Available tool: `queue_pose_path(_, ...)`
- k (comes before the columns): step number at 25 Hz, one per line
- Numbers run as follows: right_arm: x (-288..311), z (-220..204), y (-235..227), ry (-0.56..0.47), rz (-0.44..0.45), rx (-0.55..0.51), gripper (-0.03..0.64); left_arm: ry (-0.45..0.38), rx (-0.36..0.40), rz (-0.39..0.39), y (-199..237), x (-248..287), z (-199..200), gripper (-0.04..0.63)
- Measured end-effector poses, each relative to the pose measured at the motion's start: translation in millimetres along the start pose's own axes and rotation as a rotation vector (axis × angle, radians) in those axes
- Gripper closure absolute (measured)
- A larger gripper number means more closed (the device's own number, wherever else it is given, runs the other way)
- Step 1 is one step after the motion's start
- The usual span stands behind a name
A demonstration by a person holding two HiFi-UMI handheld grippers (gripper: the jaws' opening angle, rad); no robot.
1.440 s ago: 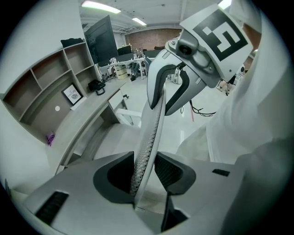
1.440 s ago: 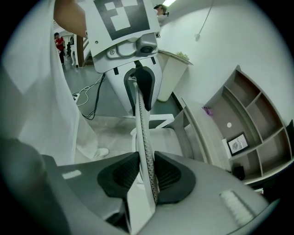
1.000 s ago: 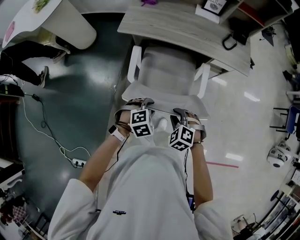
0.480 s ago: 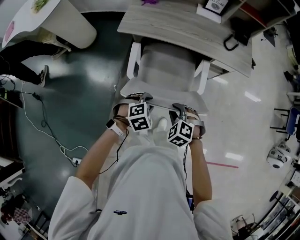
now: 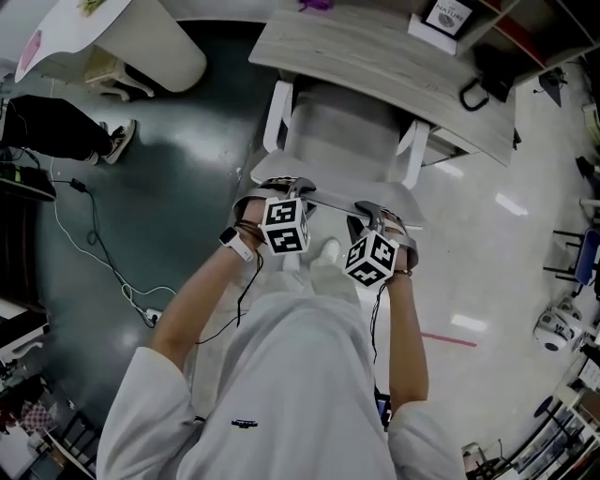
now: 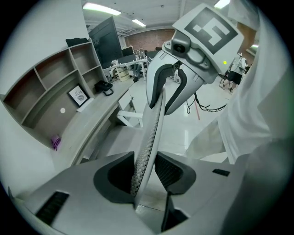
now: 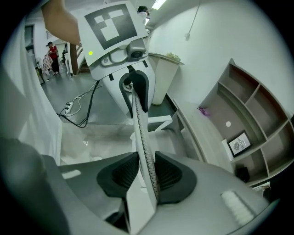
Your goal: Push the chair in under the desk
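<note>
A white office chair (image 5: 342, 141) stands with its seat partly under the pale wood desk (image 5: 375, 56). The thin mesh top edge of its backrest (image 5: 330, 199) runs between my two grippers. My left gripper (image 5: 286, 187) is shut on the left part of the backrest edge (image 6: 154, 119), which stands upright between the pads of that gripper (image 6: 146, 172). My right gripper (image 5: 372, 212) grips the right part of the backrest edge (image 7: 140, 133). The jaws of the right gripper (image 7: 147, 172) are opening slightly, with the edge still touching the pads.
A white cable and power strip (image 5: 150, 321) lie on the dark floor at left. A white rounded table (image 5: 141, 37) and a seated person's shoe (image 5: 117, 141) are at upper left. A framed card (image 5: 448, 14) and a black object (image 5: 473, 94) sit on the desk. Shelving stands beyond it.
The chair has slid forward, further under the desk, and both grippers have moved forward with the backrest. Both still hold its top edge.
</note>
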State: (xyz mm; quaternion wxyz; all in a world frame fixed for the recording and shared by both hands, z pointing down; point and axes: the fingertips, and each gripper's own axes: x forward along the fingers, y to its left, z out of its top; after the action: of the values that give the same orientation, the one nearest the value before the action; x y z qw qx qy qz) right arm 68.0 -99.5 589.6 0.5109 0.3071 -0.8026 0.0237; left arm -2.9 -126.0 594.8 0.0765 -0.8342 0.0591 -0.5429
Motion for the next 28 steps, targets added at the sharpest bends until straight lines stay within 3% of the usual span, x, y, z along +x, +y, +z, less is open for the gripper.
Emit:
queue_pose_path(12, 1, 8, 9, 0.040, 0.115, 0.102, 0.495, -0.015, 0.071, -0.005, 1, -4, -8, 0.456)
queue_pose_path(18, 5, 12, 0, 0.019, 0.015, 0.067, 0.494, -0.003, 0.056, -0.009, 11, -3, -9, 0.448)
queue_pose_path(22, 8, 17, -5, 0.021, 0.060, 0.087, 0.495, -0.004, 0.066, 0.014, 21, -3, -10, 0.448)
queue_pose_path(28, 13, 16, -17, 0.011, 0.029, 0.081, 0.494, -0.007, 0.073, 0.012, 32, 3, -7, 0.448)
